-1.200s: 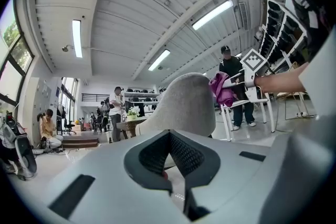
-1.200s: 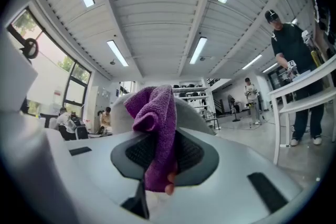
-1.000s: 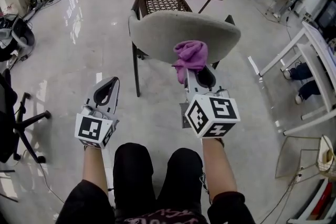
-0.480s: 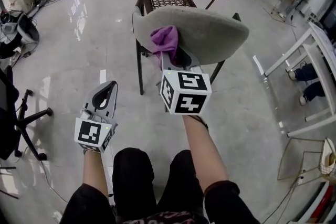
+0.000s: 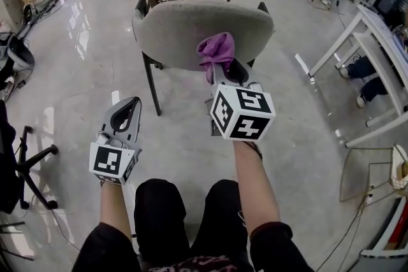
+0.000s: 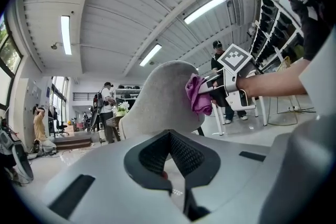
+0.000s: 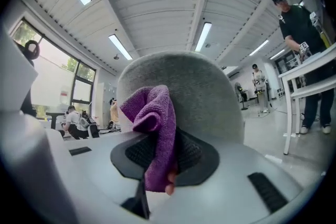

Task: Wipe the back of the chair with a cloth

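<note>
Right hand-held gripper (image 5: pixel 224 72) is clamped on the purple cloth (image 5: pixel 216 51), pressed to the grey chair back (image 5: pixel 172 28) straight ahead of it. Left hand-held gripper (image 5: pixel 132 106), closed and empty, hangs aside. Wiping seems underway, with more of the back left to cover.

Head cam steeply down; other 2 low, close, upward; chair back (image 5: pixel 185 28) shared.

My right gripper (image 7: pixel 160 160) has its jaws closed on a purple cloth (image 7: pixel 153 118), which bunches up above them and hangs down between them. Straight ahead, close behind the cloth, the grey chair back (image 7: pixel 199 92) fills the middle; I can't tell whether they touch. Well off to the right, a person (image 7: pixel 300 23) stands at a white table (image 7: pixel 310 68).
</note>
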`<state>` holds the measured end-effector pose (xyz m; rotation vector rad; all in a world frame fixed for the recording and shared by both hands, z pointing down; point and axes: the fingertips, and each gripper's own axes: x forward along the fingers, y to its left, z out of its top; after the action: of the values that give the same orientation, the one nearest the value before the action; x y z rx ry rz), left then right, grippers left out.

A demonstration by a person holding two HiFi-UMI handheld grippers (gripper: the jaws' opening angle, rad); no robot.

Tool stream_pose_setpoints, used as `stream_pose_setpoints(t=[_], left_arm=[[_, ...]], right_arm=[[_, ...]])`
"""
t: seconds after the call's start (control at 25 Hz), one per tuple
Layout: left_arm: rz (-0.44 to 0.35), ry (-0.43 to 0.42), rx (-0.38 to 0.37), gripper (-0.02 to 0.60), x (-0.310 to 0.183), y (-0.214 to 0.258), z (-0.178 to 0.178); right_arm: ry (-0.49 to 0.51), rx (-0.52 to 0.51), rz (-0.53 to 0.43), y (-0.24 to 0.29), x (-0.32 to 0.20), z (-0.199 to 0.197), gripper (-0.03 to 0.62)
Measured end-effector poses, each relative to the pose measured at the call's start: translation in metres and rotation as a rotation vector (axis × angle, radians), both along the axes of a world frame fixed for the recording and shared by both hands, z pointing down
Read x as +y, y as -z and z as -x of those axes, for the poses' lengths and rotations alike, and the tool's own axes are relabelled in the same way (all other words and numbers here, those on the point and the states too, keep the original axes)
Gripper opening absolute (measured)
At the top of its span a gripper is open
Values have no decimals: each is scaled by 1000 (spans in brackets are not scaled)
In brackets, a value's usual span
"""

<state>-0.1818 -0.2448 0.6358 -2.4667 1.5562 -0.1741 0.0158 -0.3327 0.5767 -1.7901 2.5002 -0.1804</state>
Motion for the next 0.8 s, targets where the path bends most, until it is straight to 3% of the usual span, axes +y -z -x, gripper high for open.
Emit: stream_pose_setpoints(t=[0.32, 0.44, 0.56, 0.8], left_arm=[[35, -80, -51, 9, 1, -8, -44], [29, -74, -49, 9, -1, -10, -43], [30, -66, -54, 9, -1, -12, -39], [44, -21, -61, 9, 2, -15, -20]], right_arm=[[-265, -10, 46, -2, -13, -138, 92], [-286, -10, 28, -2, -6, -159, 92], [-227, 24, -11, -8, 13, -131, 93], [22, 58, -5, -45, 34, -5, 93]])
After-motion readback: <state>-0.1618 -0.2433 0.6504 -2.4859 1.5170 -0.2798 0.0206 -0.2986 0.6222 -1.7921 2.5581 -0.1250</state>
